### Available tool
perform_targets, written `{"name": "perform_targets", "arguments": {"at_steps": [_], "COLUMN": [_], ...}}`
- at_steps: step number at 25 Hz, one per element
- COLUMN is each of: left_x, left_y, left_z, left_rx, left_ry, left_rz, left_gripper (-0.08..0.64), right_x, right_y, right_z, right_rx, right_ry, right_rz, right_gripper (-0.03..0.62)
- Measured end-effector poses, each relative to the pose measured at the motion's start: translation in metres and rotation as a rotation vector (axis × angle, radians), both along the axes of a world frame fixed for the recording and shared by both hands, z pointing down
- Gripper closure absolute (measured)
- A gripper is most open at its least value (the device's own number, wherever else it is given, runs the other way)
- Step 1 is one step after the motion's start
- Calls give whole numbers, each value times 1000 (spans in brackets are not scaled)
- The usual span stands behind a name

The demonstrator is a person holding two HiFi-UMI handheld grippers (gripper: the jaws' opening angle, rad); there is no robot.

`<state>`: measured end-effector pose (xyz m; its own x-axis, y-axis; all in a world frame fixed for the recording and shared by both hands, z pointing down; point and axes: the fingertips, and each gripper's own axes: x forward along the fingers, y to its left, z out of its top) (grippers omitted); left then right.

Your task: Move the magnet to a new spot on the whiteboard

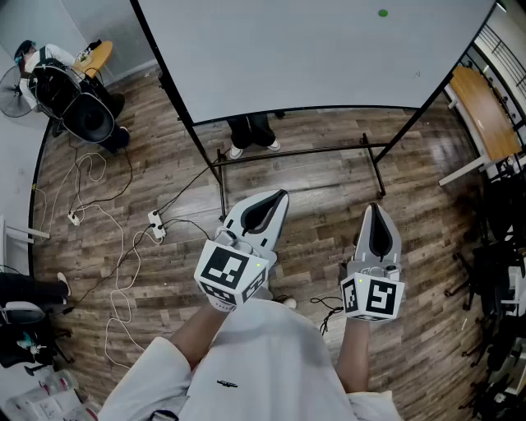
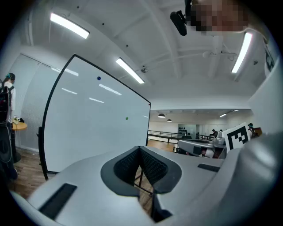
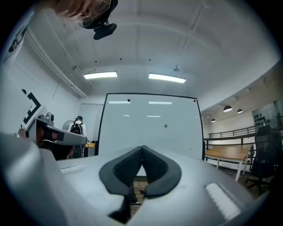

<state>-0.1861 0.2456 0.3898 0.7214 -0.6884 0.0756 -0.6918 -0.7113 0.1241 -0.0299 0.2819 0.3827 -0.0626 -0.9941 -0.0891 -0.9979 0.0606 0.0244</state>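
Wood-plank floor [image 1: 329, 205] fills the room, and on it stands a large whiteboard [image 1: 312, 57] in a black frame on a black footed stand. To the right of the whiteboard, near its edge, is a long wooden table [image 1: 485, 115]. Well off to the whiteboard's left a person with a dark backpack [image 1: 49, 78] stands by a small round table, and a pair of legs [image 1: 251, 131] shows just behind the whiteboard's lower edge. In front of the whiteboard, well apart from it, the left gripper [image 1: 275, 201] and the right gripper [image 1: 375, 215] are held out level, side by side and pointing toward the board. Each has its jaws brought together at the tips, with nothing between the ribbed pads. White cables [image 1: 107, 222] trail in loops over the floor to the front left of the whiteboard's stand, ending at a power strip [image 1: 156, 224]. The magnet [image 1: 382, 13], a small green dot, sits on the whiteboard's face in its right half, with neither gripper touching it. Two more small dots, one dark and one red, sit at the board's top edge in the right gripper view.
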Motion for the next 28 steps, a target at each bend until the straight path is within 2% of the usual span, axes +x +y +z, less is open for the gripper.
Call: {"name": "perform_targets", "arguments": {"at_steps": [8,12,16,19,23,28], "left_x": [37,47,41,35,22,6], "left_y": [53,73,67,61,41,18], "left_z": [-9,-6,-2,0,-2,-7], "left_rx": [21,19,9,4,16,45], "left_ry": [-20,-21,-19,-11,-2,14], "left_rz": [40,57,65,61,71,87], "left_gripper": [554,554,554,554,554,554], "right_x": [14,28,22,20,18,4], "right_y": [51,72,71,66,46,25], "right_z": [-14,-13,-11,-5,-5,-8], "right_rx": [40,63,49,39,53,73], "right_ry": [0,-61,-35,-59,-85,-58], "right_rz": [-4,21,38,44,83,98], "right_gripper": [589,589,589,589,588,588]}}
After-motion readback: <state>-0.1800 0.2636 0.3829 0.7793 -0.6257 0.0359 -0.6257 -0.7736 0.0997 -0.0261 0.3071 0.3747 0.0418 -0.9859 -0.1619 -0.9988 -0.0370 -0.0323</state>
